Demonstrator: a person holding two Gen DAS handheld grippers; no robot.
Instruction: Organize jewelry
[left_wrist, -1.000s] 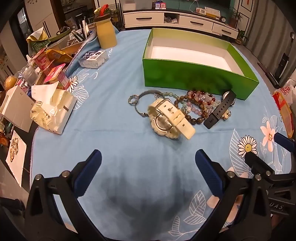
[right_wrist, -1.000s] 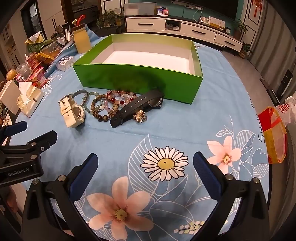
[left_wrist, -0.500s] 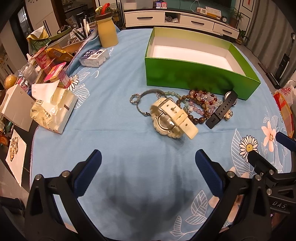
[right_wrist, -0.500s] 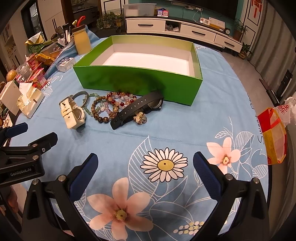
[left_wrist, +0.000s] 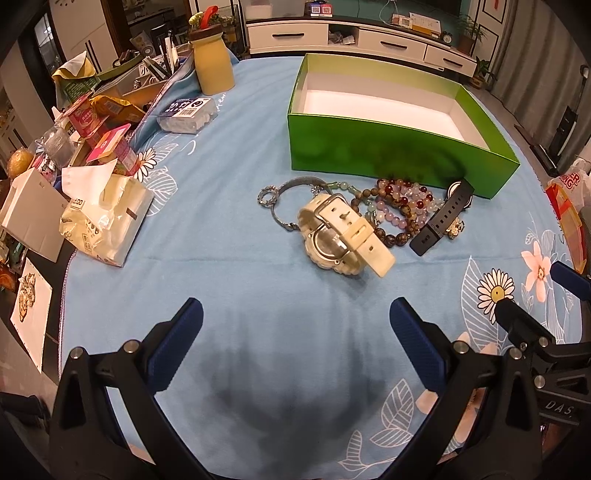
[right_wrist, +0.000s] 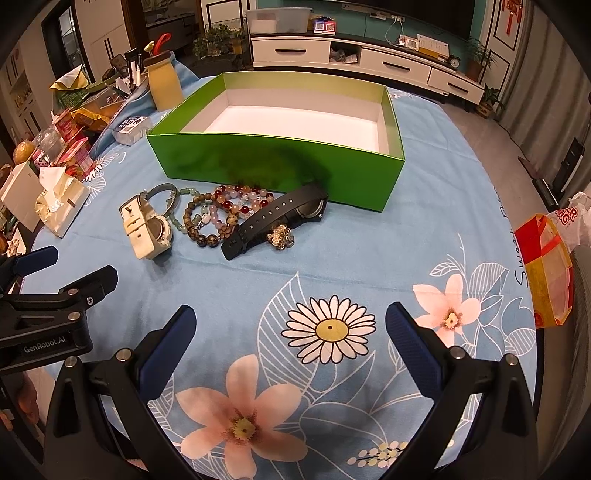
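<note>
A pile of jewelry lies on the blue floral tablecloth in front of an empty green box (left_wrist: 373, 144) (right_wrist: 280, 162). The pile holds a cream watch (left_wrist: 341, 236) (right_wrist: 146, 230), beaded bracelets (left_wrist: 399, 208) (right_wrist: 221, 210), a black watch (left_wrist: 441, 218) (right_wrist: 280, 218), a silver bangle (left_wrist: 291, 195) (right_wrist: 166, 194) and a small gold charm (right_wrist: 281, 236). My left gripper (left_wrist: 295, 332) is open, hovering short of the cream watch. My right gripper (right_wrist: 290, 332) is open over the daisy print, short of the black watch. Each gripper also shows at the edge of the other's view.
Clutter fills the table's left side: a tissue pack (left_wrist: 107, 221), snack boxes (left_wrist: 110, 144), a yellow bottle (left_wrist: 214, 62) (right_wrist: 164, 83) and a plastic case (left_wrist: 188, 114). A red-and-yellow bag (right_wrist: 546, 269) hangs off the right edge. Bare cloth lies under both grippers.
Both grippers have eased slightly forward toward the jewelry pile, staying open. The jewelry and box have not moved.
</note>
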